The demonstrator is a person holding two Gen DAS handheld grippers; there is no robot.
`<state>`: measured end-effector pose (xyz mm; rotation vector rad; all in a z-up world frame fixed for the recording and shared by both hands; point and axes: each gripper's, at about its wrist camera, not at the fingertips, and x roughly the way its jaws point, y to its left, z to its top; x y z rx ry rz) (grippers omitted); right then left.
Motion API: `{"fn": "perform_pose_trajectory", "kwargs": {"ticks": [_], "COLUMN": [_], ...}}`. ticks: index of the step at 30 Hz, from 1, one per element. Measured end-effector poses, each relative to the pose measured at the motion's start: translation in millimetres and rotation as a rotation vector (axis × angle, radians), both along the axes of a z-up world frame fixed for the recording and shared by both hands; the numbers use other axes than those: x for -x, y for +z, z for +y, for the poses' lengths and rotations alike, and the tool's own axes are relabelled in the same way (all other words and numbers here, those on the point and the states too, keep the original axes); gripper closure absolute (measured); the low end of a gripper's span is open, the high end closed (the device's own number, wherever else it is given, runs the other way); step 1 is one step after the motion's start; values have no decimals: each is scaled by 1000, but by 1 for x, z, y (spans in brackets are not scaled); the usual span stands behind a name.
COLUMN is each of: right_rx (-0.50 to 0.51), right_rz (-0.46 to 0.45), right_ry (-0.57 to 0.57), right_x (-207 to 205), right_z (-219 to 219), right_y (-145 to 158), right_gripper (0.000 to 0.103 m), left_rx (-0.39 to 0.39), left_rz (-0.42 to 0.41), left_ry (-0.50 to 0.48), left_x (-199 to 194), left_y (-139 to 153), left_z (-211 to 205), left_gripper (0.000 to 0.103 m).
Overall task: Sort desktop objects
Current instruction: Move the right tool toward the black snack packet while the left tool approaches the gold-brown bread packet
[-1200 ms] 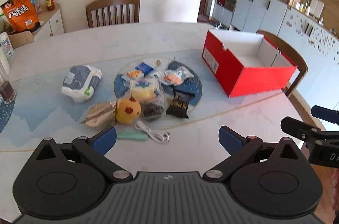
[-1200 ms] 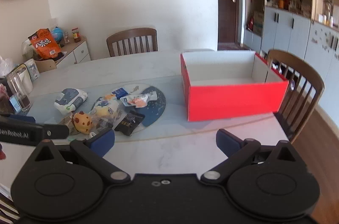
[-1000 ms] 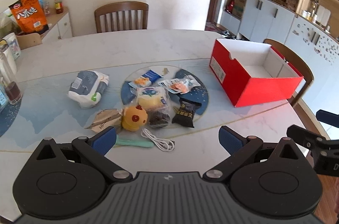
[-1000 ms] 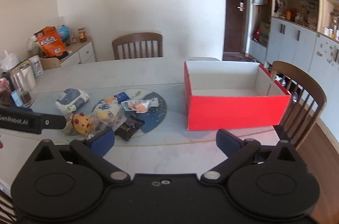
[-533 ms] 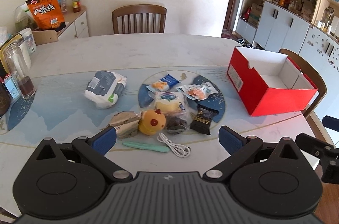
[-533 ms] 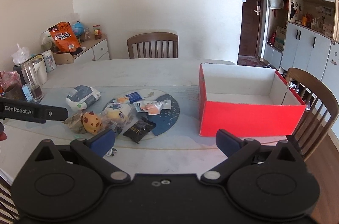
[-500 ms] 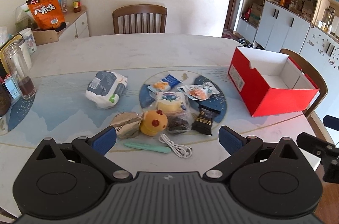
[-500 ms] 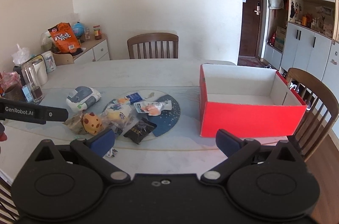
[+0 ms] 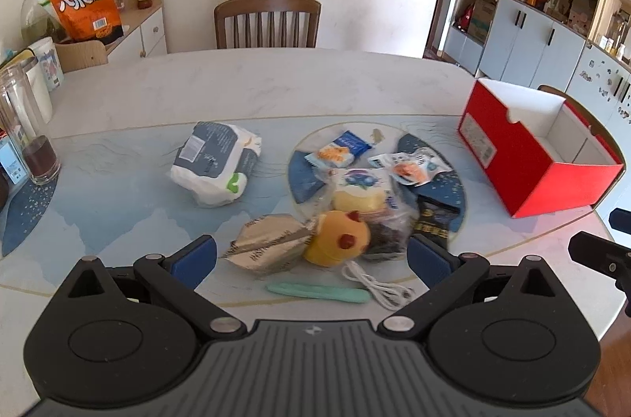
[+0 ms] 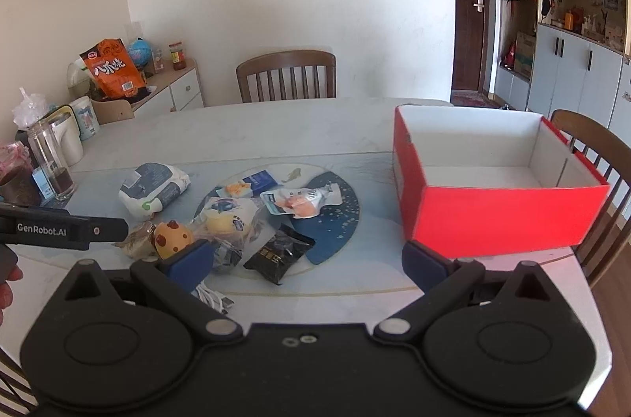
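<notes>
A pile of small things lies mid-table: a yellow toy [image 9: 337, 239], a crumpled foil pack [image 9: 264, 245], a bagged cake [image 9: 361, 188], a black snack pack [image 9: 435, 219], a white cable [image 9: 374, 285], a green stick [image 9: 315, 292] and a tissue pack [image 9: 215, 166]. An open red box [image 9: 532, 156] stands at the right; in the right wrist view its inside [image 10: 485, 176] is bare. My left gripper [image 9: 311, 255] is open just before the toy. My right gripper [image 10: 307, 259] is open over the table's near edge, in front of the black pack [image 10: 278, 253].
A glass jar [image 9: 27, 137] and cups stand at the table's left edge. Wooden chairs sit at the far side [image 9: 268, 20] and behind the red box [image 10: 591, 148]. A side cabinet with an orange bag [image 9: 84, 2] is at the back left.
Both grippers have swung left and closer to the pile. The items now sit between the left gripper's fingers. Nothing on the table has moved.
</notes>
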<state>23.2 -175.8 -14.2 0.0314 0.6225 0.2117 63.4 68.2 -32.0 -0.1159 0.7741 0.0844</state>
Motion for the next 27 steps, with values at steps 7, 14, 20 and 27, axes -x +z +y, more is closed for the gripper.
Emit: {"fn": "perform_pose_trajectory", "kwargs": {"ticks": [7, 14, 20, 27], "right_rx": [20, 32, 52, 90], "right_rz": [13, 29, 48, 68], "right_ry": [0, -19, -37, -38], "right_x": [-23, -43, -61, -80], "right_z": [21, 32, 42, 50], "right_y": [-12, -21, -32, -45], "right_gripper": [1, 1, 3, 4], "left_rx": [6, 12, 28, 34], "left_rz": [26, 35, 81, 113], "left_ry": [-5, 14, -78, -85], "left_x": [-23, -45, -63, -80], "left_y": [-14, -19, -32, -43], "left_z": [22, 46, 63, 66], "left_gripper": [0, 0, 0, 0]}}
